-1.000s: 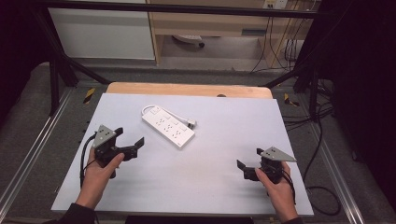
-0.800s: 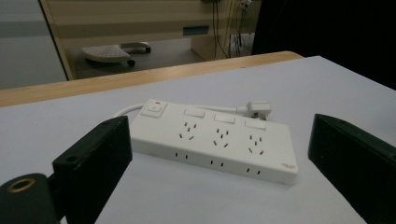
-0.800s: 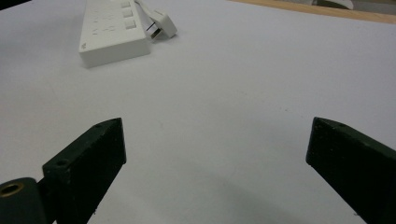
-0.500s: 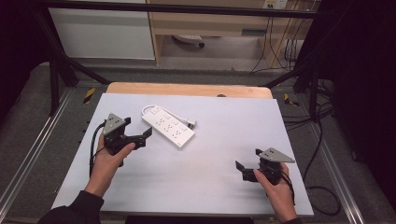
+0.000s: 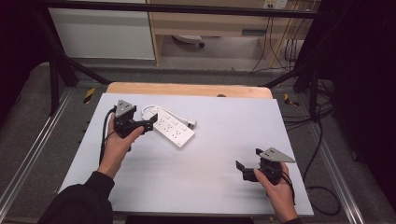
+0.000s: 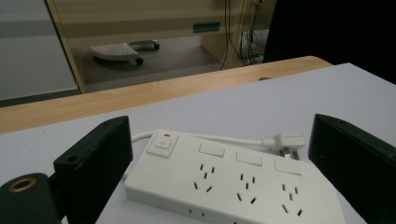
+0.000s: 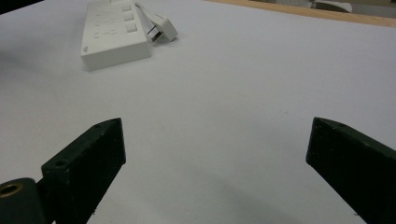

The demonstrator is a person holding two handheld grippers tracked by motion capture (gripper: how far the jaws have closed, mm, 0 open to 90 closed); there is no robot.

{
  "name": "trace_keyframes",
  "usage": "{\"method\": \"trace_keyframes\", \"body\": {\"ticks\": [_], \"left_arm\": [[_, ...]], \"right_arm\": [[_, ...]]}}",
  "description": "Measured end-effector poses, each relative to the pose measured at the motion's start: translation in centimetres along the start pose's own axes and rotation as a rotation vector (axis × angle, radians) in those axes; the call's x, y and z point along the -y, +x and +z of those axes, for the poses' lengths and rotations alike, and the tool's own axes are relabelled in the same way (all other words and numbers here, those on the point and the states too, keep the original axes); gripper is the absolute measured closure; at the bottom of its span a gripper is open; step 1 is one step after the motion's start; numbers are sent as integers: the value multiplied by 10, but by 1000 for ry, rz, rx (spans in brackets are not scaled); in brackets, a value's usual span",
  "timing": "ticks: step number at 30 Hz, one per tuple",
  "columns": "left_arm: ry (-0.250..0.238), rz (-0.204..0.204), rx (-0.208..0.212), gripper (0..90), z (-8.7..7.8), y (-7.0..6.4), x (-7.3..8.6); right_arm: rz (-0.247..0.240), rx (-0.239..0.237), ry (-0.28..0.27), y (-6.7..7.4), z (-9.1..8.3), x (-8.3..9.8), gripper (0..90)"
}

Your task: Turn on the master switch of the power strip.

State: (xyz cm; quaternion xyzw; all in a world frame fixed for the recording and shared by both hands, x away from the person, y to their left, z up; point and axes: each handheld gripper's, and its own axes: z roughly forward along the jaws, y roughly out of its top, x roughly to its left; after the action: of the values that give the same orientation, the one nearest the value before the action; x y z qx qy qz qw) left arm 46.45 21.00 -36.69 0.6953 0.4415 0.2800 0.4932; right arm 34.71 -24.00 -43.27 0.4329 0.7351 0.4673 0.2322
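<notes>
Work surface: flat white tabletop (image 5: 219, 154), matte, bare over most of its area.
Far edge: light wooden board strip (image 5: 187, 88) along the back of the tabletop, with a small dark round mark near its middle.
Background furniture: pale wooden cabinet (image 5: 210, 23) behind the table, open underneath.
Under cabinet: white wheeled base (image 5: 189, 39) on the grey floor (image 5: 224, 58).
Left background: large white flat panel (image 5: 100, 32), upright.
Frame: black metal struts (image 5: 60, 70) at both back corners.
Cabling: black cables (image 5: 280, 46) hanging at back right.
</notes>
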Motion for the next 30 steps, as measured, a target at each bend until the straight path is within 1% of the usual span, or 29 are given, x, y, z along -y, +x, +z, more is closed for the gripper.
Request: {"method": "trace_keyframes", "body": {"ticks": [2,4,9,15,19,21,23,26,30], "left_arm": [[2,-2,-11,67,6,0,-2],[8,9,-21,66,11,1,-5],[17,11,-24,68,21,1,-10],[45,42,-43,76,29,1,-11],[50,32,-57,80,35,4,-11],[60,35,-70,83,38,6,-11],[58,35,-77,87,41,8,-11],[50,20,-75,89,45,10,-11],[52,16,-81,92,50,10,-14]], "right_arm": [[3,-2,4,0,-1,0,51],[8,-12,7,0,-1,0,47],[12,-1,0,-2,-3,0,44],[21,-6,-2,-4,-4,0,48],[25,-9,3,-4,-3,0,48],[27,-9,4,-4,-3,0,48],[25,-6,4,-4,-2,1,48],[30,-6,3,-4,-1,1,49],[35,-3,10,-5,2,1,49]]}}
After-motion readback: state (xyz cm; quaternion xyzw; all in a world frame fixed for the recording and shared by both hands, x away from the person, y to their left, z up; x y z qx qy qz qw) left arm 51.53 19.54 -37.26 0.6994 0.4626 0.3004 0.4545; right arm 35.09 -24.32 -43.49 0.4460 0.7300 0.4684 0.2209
